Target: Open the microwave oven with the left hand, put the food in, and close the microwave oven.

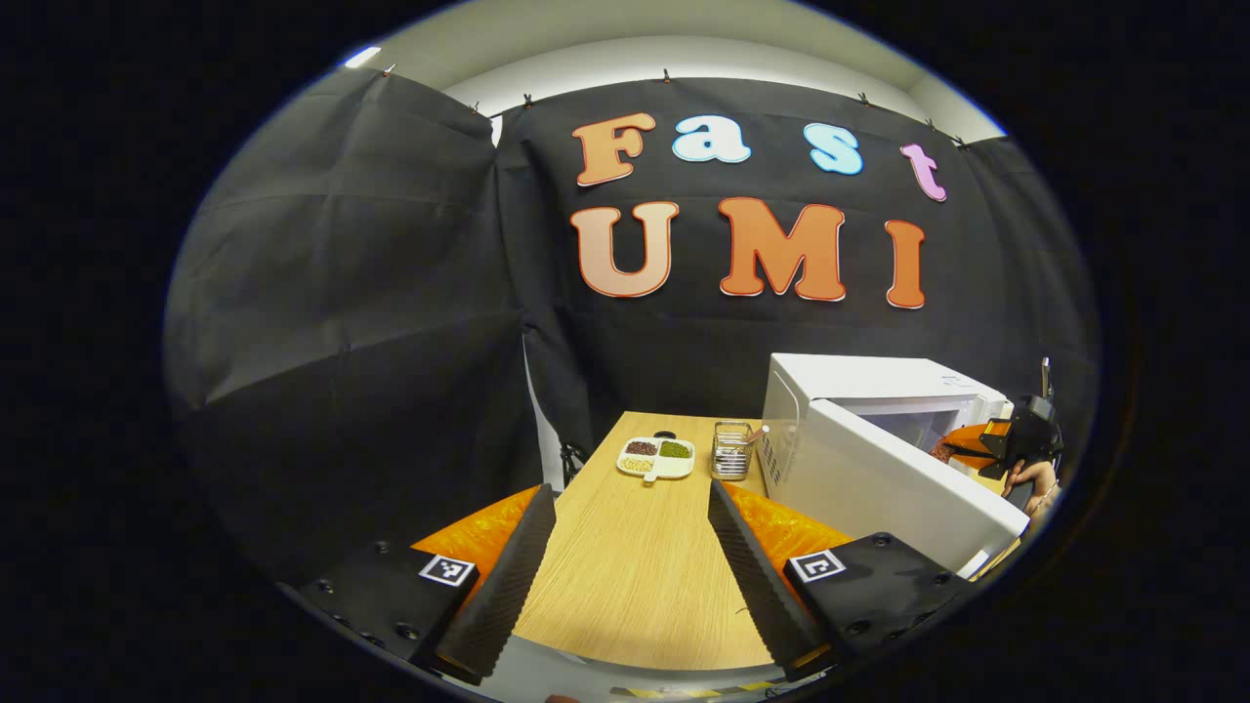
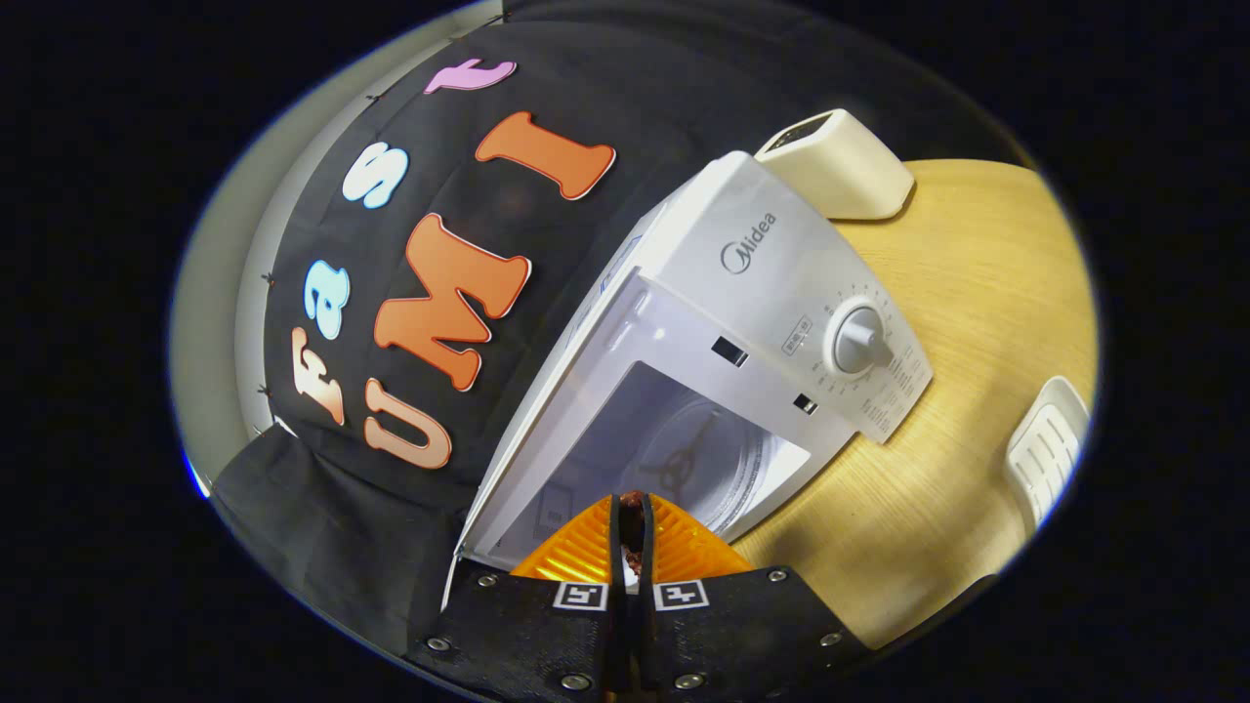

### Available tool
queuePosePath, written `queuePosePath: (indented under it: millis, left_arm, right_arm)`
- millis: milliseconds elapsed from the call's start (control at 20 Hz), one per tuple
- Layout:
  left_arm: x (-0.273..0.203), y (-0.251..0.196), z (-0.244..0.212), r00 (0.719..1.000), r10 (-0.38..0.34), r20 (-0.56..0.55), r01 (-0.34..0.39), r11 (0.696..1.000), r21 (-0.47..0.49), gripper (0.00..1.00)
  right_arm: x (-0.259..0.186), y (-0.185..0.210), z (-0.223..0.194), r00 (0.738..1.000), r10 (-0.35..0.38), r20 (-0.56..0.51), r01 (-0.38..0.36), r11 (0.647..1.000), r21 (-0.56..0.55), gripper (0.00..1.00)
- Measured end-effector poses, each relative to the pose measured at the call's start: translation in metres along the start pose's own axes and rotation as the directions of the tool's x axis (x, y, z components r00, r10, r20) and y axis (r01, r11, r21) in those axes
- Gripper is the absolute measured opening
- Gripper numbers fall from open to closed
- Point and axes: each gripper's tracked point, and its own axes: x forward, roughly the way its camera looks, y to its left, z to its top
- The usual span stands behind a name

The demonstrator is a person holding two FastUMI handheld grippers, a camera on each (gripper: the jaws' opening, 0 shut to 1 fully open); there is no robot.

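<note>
Our left gripper [image 1: 625, 576] spread wide over the table [image 1: 635, 566]; our right gripper [image 2: 630, 532] pinching food [image 2: 633, 503] (reddish, mostly hidden) before the open microwave [image 2: 742, 322].

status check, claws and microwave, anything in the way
Left claw open, empty, over table. Right claw pinched on dark food bit at cavity mouth. Microwave door open. Path clear.

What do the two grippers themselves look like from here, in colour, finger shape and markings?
Both match: the left gripper and right gripper have black bolted bodies, a square black-and-white tag on each side, orange translucent ribbed finger backs and dark ridged pads.
</note>
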Motion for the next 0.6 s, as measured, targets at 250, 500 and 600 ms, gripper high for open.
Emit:
queuePosePath:
  millis: [250,500,600]
  left_arm:
    - [0.012,0.016,0.011,0.999,0.041,0.01,-0.041,0.998,0.036,1.0]
    - [0.025,0.027,0.01,0.998,0.056,-0.006,-0.056,0.996,0.07,0.96]
    - [0.027,0.031,0.009,0.998,0.062,-0.013,-0.061,0.996,0.073,0.96]
  right_arm:
    - [0.042,0.009,-0.005,0.994,0.024,0.107,-0.035,0.995,0.094,0.03]
    - [0.081,0.012,-0.013,0.981,0.005,0.192,-0.03,0.991,0.129,0.02]
    - [0.097,0.001,-0.017,0.979,-0.048,0.2,0.021,0.99,0.138,0.03]
